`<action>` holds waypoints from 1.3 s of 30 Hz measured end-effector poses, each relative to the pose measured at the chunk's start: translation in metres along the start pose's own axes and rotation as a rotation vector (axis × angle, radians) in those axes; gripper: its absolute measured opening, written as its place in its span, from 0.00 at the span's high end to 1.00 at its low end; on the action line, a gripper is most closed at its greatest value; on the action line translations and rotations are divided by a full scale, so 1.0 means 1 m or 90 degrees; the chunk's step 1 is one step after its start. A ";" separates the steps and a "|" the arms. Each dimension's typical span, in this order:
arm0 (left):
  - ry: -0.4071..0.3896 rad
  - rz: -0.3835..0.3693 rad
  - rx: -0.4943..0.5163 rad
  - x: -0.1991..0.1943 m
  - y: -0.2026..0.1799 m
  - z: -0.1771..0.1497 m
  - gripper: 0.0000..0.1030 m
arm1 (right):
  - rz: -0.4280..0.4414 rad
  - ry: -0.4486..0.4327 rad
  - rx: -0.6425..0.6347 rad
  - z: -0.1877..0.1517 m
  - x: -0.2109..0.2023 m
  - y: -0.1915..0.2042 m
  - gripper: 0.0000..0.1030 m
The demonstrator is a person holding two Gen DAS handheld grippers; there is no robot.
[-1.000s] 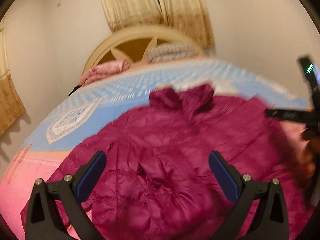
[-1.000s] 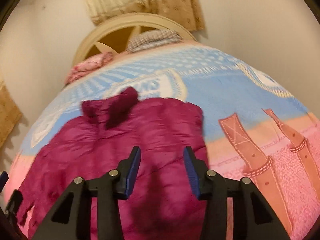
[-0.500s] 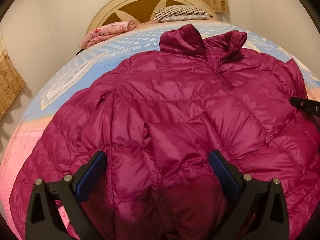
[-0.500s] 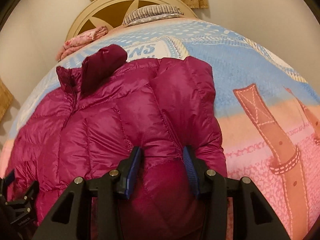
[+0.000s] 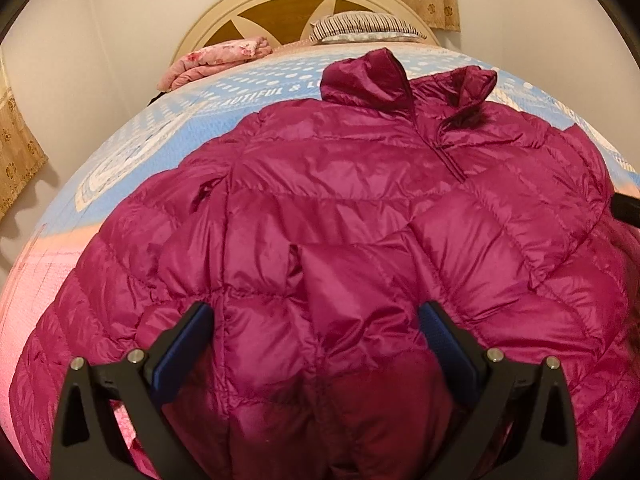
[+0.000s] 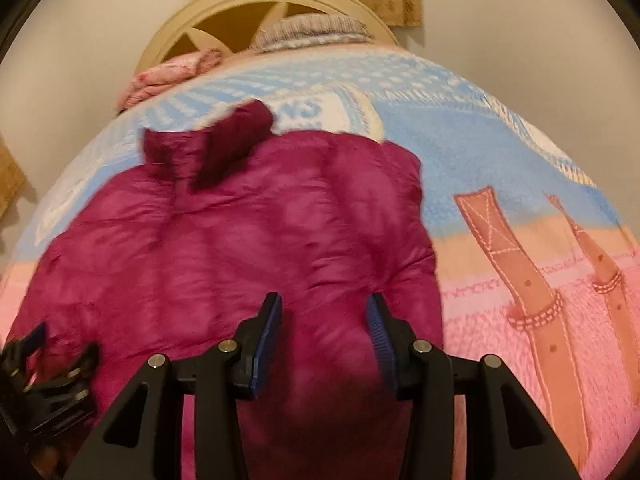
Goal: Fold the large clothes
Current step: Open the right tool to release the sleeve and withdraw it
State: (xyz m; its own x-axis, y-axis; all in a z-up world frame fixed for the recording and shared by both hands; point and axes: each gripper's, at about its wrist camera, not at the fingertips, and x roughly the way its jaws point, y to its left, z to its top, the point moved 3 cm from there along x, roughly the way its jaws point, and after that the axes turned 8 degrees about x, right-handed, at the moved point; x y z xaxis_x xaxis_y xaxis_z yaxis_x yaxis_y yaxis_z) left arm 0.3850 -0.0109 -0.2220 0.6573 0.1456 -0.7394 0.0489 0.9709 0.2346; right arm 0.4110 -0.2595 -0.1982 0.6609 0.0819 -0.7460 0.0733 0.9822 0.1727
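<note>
Left wrist view: a large magenta quilted puffer jacket (image 5: 360,240) lies front-up on the bed's blue, peach and pink printed blanket (image 5: 132,160), collar toward the cream arched wooden headboard (image 5: 304,4) and hem at the foot edge, nearest the camera. The left gripper (image 5: 316,344) stands wide open above the lower front panel, its blue pads on either side of a puffed section but closed on nothing. A folded pink floral cloth (image 5: 216,60) and a striped pillow (image 5: 360,26) sit at the head edge, well clear of the jacket. The jacket's left sleeve side runs toward the blanket's left edge, where bare blanket remains.

Right wrist view: this picture is motion-blurred. The right gripper (image 6: 324,344) is partly open, with jacket fabric (image 6: 240,248) between its pads near the hem on the right side; whether the pads press it cannot be told. The left gripper (image 6: 44,372) shows at the lower left.

The step in hand looks like taking hold for a first fold. It would go best if each gripper pinched a full thickness of hem or side seam, since the slick shell may slip, and the padding were smoothed first. Open blanket to the jacket's right gives room to swing a side inward.
</note>
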 end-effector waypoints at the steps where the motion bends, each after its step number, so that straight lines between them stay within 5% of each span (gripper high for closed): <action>1: 0.000 -0.002 -0.001 0.000 0.000 0.000 0.00 | 0.012 -0.009 -0.015 -0.003 -0.008 0.009 0.55; 5: 0.001 -0.008 -0.005 0.000 0.000 0.000 0.00 | 0.059 0.010 -0.036 -0.021 -0.007 0.033 0.51; 11: 0.002 -0.013 -0.008 0.002 0.000 0.000 0.00 | 0.050 0.024 -0.061 -0.052 0.020 0.037 0.50; 39: 0.012 -0.034 -0.007 -0.001 0.004 -0.001 0.00 | 0.000 0.003 -0.106 -0.059 0.026 0.047 0.46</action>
State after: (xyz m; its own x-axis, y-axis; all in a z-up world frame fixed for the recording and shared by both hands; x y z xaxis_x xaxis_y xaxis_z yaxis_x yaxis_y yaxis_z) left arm 0.3841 -0.0073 -0.2208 0.6392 0.0968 -0.7630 0.0754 0.9794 0.1873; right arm 0.3876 -0.2009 -0.2470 0.6569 0.0822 -0.7495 -0.0516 0.9966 0.0641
